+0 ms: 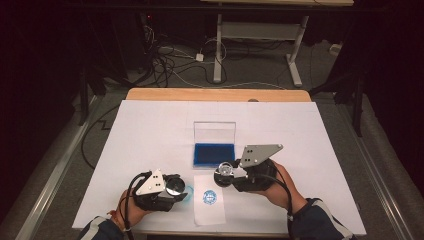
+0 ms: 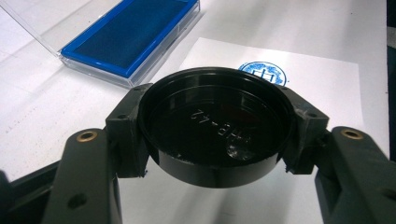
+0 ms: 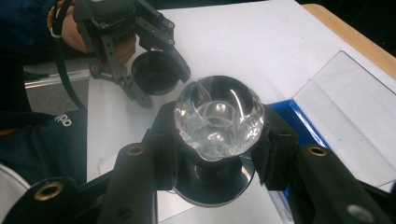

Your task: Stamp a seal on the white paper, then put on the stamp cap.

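Note:
My left gripper (image 1: 176, 190) is shut on a round black cap (image 2: 215, 126), held by its rim with the hollow side facing the camera; raised lettering shows inside it. My right gripper (image 1: 225, 176) is shut on a stamp with a clear faceted knob (image 3: 218, 116) and a shiny round base. The stamp hovers over the top edge of a white paper sheet (image 1: 209, 210) that bears a round blue imprint (image 1: 210, 197). Just beyond it lies a blue ink pad (image 1: 214, 154) in a clear case with its lid (image 1: 214, 132) upright. The right gripper view shows the left gripper (image 3: 154, 70) with the cap.
Everything rests on a white board (image 1: 150, 135) over a wooden table (image 1: 215, 94). The person's sleeves (image 1: 320, 222) come in at the near edge. Beyond the table, cables (image 1: 170, 60) lie on the floor by a desk frame (image 1: 260, 35).

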Motion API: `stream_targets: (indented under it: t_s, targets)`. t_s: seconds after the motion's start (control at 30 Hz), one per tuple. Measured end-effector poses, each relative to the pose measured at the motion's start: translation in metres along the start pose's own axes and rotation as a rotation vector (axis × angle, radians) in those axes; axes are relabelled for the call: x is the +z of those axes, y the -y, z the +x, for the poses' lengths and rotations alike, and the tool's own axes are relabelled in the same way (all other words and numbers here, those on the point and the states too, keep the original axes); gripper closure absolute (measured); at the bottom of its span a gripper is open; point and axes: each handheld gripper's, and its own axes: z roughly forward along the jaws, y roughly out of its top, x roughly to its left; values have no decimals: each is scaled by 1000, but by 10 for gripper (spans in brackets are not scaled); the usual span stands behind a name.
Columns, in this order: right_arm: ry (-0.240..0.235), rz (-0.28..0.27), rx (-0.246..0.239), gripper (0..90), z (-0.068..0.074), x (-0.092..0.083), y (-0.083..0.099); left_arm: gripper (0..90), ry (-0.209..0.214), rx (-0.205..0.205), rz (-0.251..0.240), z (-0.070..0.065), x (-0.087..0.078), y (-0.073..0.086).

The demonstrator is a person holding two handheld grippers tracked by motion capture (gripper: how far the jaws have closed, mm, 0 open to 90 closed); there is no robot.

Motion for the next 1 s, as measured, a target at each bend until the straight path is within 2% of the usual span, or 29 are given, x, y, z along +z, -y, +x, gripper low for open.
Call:
stream_targets:
  t_s: [0.5, 1.0]
  targets:
    - [20, -5, 8, 574, -3, -4, 0, 360, -2, 5, 0, 0, 1, -1]
    - [28, -42, 8, 574, -7, -15, -3, 360, -2, 10, 10, 2, 6, -5]
